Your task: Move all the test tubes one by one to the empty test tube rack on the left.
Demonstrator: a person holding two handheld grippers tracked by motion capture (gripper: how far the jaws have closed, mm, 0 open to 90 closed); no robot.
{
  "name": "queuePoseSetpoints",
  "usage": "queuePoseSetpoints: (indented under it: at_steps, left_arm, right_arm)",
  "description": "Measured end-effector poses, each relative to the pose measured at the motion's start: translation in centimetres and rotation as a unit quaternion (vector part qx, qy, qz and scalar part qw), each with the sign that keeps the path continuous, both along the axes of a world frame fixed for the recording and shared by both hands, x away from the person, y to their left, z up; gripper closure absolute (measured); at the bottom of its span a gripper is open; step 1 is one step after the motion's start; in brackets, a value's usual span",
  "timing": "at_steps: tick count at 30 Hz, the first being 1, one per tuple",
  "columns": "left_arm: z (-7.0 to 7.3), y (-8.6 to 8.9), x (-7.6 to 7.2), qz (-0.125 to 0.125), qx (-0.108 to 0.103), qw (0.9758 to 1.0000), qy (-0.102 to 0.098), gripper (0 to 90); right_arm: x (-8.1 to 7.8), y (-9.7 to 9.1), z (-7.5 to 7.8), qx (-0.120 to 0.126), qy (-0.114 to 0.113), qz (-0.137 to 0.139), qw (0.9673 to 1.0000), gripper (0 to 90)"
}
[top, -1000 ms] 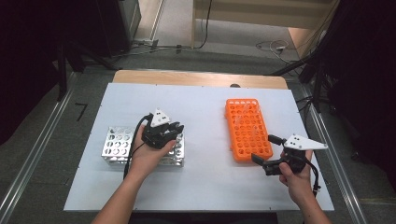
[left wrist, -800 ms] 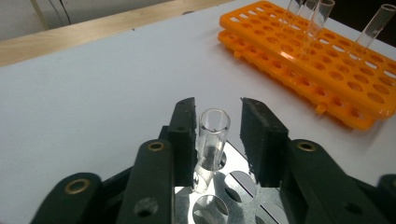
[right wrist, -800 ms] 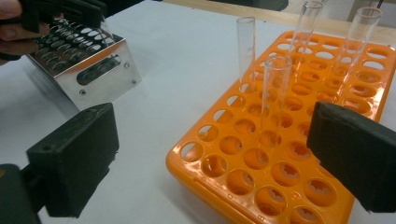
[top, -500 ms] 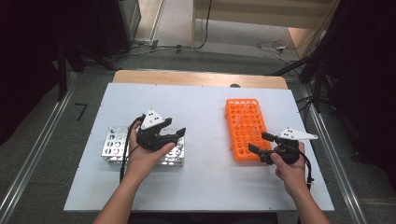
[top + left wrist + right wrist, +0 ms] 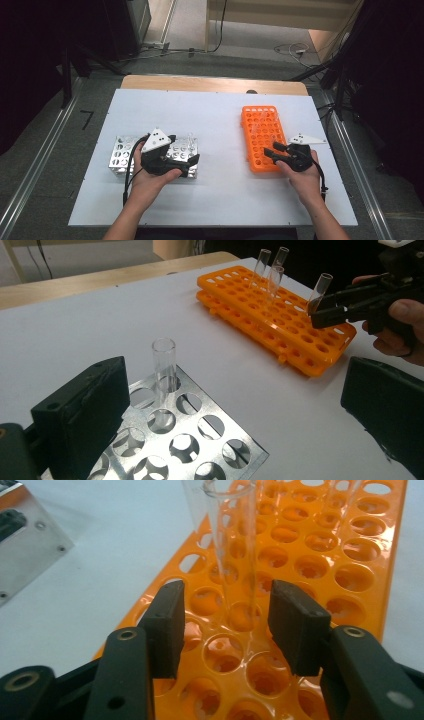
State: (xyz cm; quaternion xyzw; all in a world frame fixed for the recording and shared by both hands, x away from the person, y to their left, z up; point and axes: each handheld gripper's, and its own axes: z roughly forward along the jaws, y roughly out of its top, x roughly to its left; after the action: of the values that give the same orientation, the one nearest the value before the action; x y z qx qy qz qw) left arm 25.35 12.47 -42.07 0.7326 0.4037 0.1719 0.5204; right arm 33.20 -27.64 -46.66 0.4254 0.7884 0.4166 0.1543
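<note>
A clear glass tube (image 5: 164, 365) stands in a hole of the metal rack (image 5: 120, 157) at the left of the table. My left gripper (image 5: 186, 148) hovers over that rack. Its jaws have just been opening, stand wide and hold nothing; in the left gripper view the left gripper (image 5: 235, 385) has the tube ahead of it. My right gripper (image 5: 271, 149) is at the near end of the orange rack (image 5: 260, 125). Its jaws have just been closing around an upright glass tube (image 5: 235, 540) there. A gap shows between that tube and each of the pads (image 5: 167, 625).
Several more glass tubes (image 5: 272, 270) stand at the far end of the orange rack (image 5: 280, 325). The white table (image 5: 220, 115) has a wooden strip along its far edge. Dark equipment and cables lie on the floor beyond.
The left jaws went from shut to wide apart, and the hand drew back a little. The right hand moved left to the orange rack, and its jaws narrowed around a tube.
</note>
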Motion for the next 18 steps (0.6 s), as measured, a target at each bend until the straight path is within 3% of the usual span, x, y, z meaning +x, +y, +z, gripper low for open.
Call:
queuePoseSetpoints:
  at_steps: [6,12,18]
  left_arm:
    - [-0.02,0.1,-0.58,-0.007,-0.005,1.0,-0.004,0.0]
    - [-0.35,-0.19,-0.72,-0.012,-0.001,0.9999,-0.001,0.0]
    - [-0.38,-0.53,-0.82,-0.02,0.001,0.9998,-0.001,0.0]
  right_arm:
    - [0.01,0.1,-0.2,-0.016,-0.019,-0.014,0.9996,56.6]
    - [-0.07,0.59,-0.42,-0.016,-0.032,-0.007,0.9993,66.2]
    - [-0.09,0.36,-0.47,-0.023,-0.043,-0.018,0.9987,73.8]
